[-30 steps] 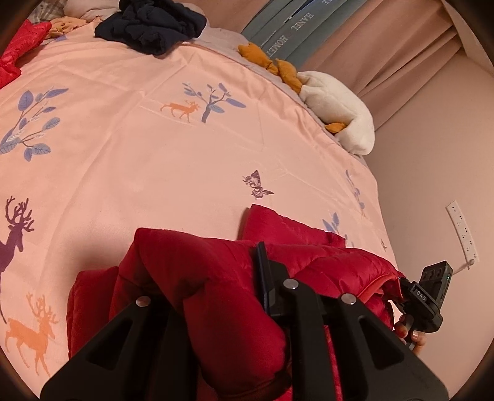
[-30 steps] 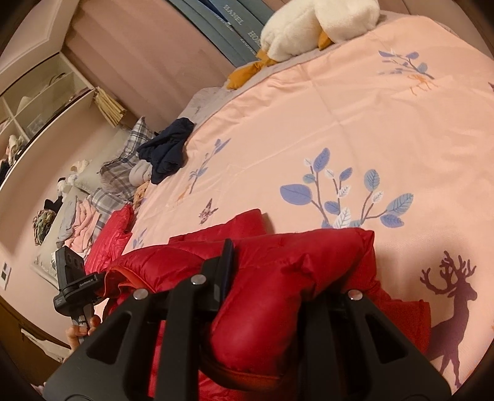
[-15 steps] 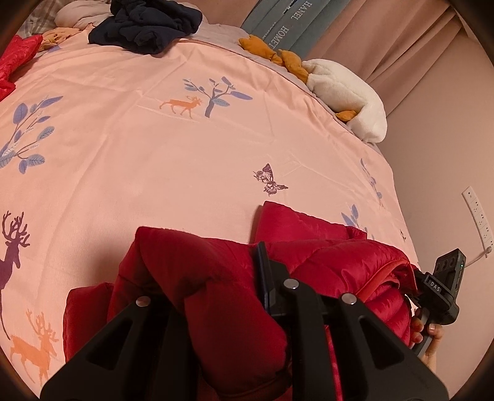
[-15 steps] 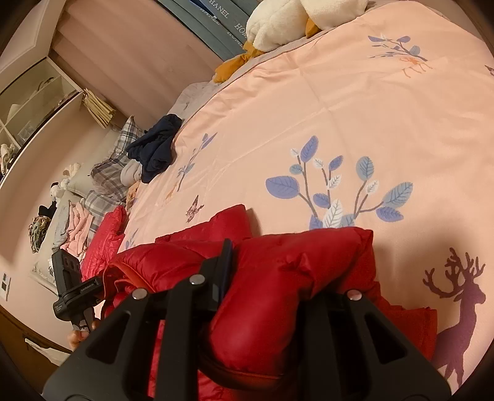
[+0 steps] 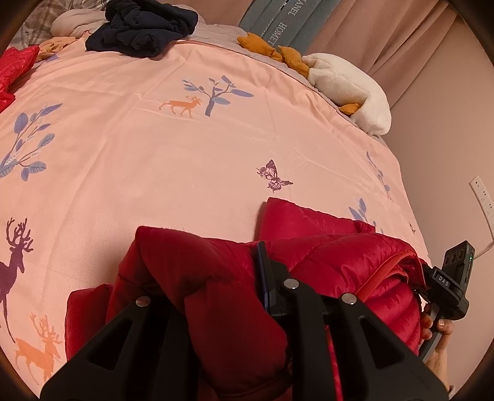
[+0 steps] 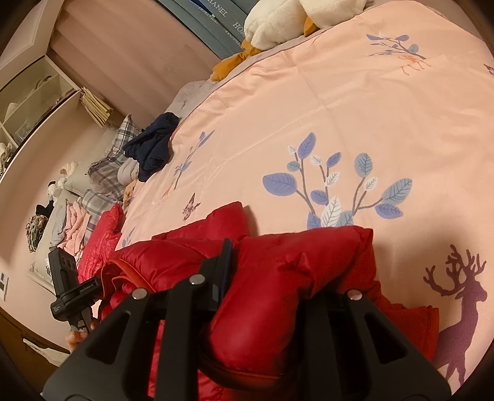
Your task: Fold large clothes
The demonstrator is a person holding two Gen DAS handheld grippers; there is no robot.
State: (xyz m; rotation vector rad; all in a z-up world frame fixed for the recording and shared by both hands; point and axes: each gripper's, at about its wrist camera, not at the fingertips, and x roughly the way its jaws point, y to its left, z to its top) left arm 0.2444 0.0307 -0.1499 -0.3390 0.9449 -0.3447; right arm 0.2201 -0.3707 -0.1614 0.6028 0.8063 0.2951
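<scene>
A red puffer jacket (image 5: 324, 259) lies bunched on the near part of a pink printed bedspread (image 5: 191, 160). My left gripper (image 5: 216, 296) is shut on a thick fold of the jacket, its fingers mostly buried in the fabric. My right gripper (image 6: 278, 287) is shut on another fold of the same jacket (image 6: 191, 246). Each gripper's body shows in the other's view, the right one at the right edge (image 5: 447, 283) and the left one at the left edge (image 6: 71, 290). The jacket's lower part is hidden behind the gripper bodies.
A dark navy garment (image 5: 142, 27) lies at the far end of the bed, also seen in the right wrist view (image 6: 152, 148). A white and orange plush toy (image 5: 349, 83) sits at the far right corner. Another red garment (image 5: 12, 68) lies far left. A wall and power strip (image 5: 481, 194) stand right.
Both grippers have carried the jacket fold a little forward over the bedspread. Their grip on it is unchanged.
</scene>
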